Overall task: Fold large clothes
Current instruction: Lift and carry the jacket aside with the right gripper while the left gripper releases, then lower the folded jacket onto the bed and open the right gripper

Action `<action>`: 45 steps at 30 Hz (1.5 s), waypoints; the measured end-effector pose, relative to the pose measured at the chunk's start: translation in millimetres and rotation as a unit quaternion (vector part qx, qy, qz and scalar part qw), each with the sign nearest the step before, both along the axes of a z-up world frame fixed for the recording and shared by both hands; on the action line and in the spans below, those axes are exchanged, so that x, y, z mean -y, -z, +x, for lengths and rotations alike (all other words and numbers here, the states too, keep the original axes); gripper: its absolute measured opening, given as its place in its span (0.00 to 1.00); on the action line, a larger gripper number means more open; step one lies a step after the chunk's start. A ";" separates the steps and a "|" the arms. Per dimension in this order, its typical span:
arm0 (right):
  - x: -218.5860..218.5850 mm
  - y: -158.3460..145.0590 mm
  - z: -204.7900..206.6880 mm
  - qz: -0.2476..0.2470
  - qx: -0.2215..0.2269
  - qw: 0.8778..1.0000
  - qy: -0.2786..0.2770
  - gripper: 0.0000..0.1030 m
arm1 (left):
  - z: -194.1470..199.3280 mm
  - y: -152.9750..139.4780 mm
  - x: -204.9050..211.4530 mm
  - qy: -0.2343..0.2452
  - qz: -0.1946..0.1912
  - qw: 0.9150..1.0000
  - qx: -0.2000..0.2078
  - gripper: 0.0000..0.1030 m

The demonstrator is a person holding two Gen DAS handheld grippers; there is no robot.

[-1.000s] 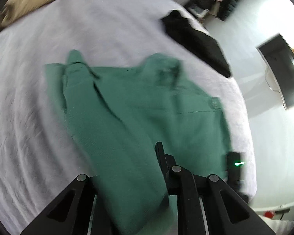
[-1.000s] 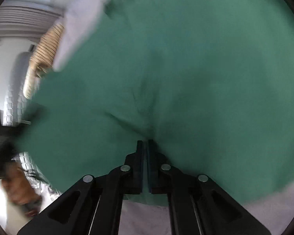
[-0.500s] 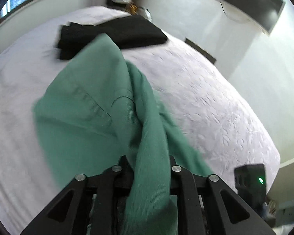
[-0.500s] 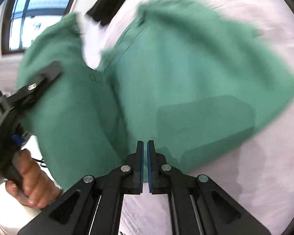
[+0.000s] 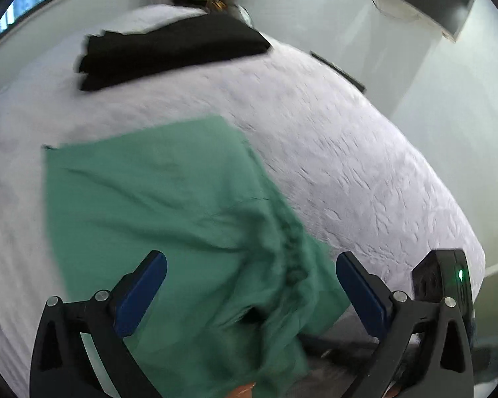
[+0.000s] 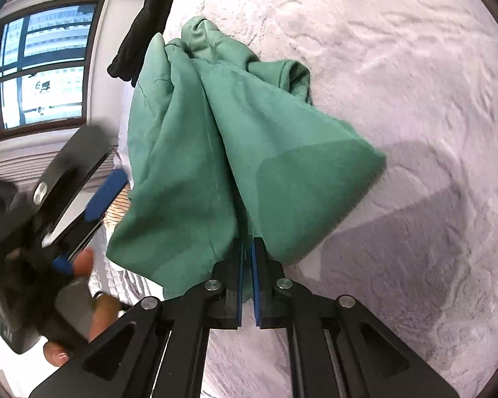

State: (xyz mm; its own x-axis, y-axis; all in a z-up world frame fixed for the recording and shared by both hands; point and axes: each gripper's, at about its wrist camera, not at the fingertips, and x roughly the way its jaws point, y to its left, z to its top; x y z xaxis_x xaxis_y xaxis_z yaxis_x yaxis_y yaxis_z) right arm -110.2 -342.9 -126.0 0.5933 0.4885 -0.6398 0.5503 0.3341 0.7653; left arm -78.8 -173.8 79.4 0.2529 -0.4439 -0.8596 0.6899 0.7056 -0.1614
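A large green shirt [image 5: 156,205] lies partly spread on the white bed [image 5: 348,165], bunched at its near right side. My left gripper [image 5: 249,285] hovers over it, its jaws opening wide; the cloth lies below them and the blue pads [image 5: 142,288] do not touch it. In the right wrist view the green shirt [image 6: 235,152] hangs in folds from my right gripper [image 6: 247,252]. Those jaws pinch a fold and are just starting to part. At the left of that view a hand holds the left gripper [image 6: 83,229], beside the cloth.
A folded black garment [image 5: 169,53] lies at the bed's far side; in the right wrist view the black garment [image 6: 146,23] sits beyond the shirt. A dark screen [image 5: 415,0] hangs on the wall. A window [image 6: 40,66] is at the left. The bed edge drops off at the right.
The left gripper let go of the green shirt and its jaws spread wide; the shirt's far part now lies on the bed. Both grippers swung across the bed. The right kept its pinch.
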 end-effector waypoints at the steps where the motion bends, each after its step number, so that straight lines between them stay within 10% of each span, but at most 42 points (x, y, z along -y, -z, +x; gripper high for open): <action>1: 2.5 -4.6 -1.6 -0.007 0.002 1.000 0.004 0.07 | 4.2 -5.0 -15.4 -0.017 -0.003 1.000 0.007 0.99; 2: 5.9 -9.8 -4.7 -0.012 0.004 1.000 0.011 0.07 | 13.2 -4.3 -23.1 -0.035 -0.002 0.999 0.008 0.99; 4: 6.5 -20.5 -12.9 -0.014 0.010 0.999 0.031 0.48 | 26.3 -3.0 -60.3 -0.081 0.010 0.997 0.002 0.99; 6: 15.0 -31.0 -19.6 -0.013 0.027 0.998 0.050 0.64 | 33.3 5.4 -90.0 -0.116 0.034 0.993 0.001 0.99; 12: 5.9 -93.7 3.5 -0.127 0.052 0.991 -0.011 0.64 | 31.3 41.9 -157.0 -0.192 0.085 0.977 -0.044 0.99; 18: -55.9 -129.5 78.5 -0.247 0.034 0.946 -0.207 0.66 | 18.6 60.2 -160.7 -0.212 0.087 0.971 -0.068 0.99; 20: -80.6 -113.1 93.1 -0.322 -0.020 0.909 -0.262 0.63 | 19.9 59.2 -161.1 -0.219 0.084 0.970 -0.071 0.99; 22: -90.1 -100.8 96.7 -0.380 -0.055 0.877 -0.290 0.06 | 18.5 52.7 -161.7 -0.219 0.082 0.970 -0.064 0.99; 27: -32.5 -125.6 55.9 -0.404 -0.049 0.896 -0.177 0.05 | 17.0 57.1 -153.2 -0.205 0.081 0.974 -0.053 0.99; 29: -1.2 -98.4 40.7 -0.347 -0.087 0.922 -0.150 0.05 | 16.6 68.7 -148.9 -0.202 0.078 0.974 -0.072 0.99; 33: 22.1 -33.7 12.9 -0.318 -0.175 0.920 -0.147 0.00 | 14.1 89.7 -141.8 -0.207 0.094 0.970 -0.083 0.99; 38: 45.3 -73.3 -16.9 -0.274 -0.090 0.956 -0.056 0.04 | 11.7 85.2 -144.2 -0.194 0.096 0.973 -0.075 0.99; 45: 32.1 -96.8 69.3 -0.232 0.004 0.962 -0.141 0.11 | 14.4 83.2 -132.6 -0.206 0.100 0.970 -0.079 0.99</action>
State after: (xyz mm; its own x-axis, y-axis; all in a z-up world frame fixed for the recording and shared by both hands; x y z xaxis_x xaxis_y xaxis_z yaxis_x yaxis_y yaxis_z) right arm -40.8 -375.0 -29.2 0.4849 0.2945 -0.8235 0.3813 0.7762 0.5022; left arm -64.4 -41.2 -3.8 0.2326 -0.1539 -0.9603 0.3204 0.9444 -0.0737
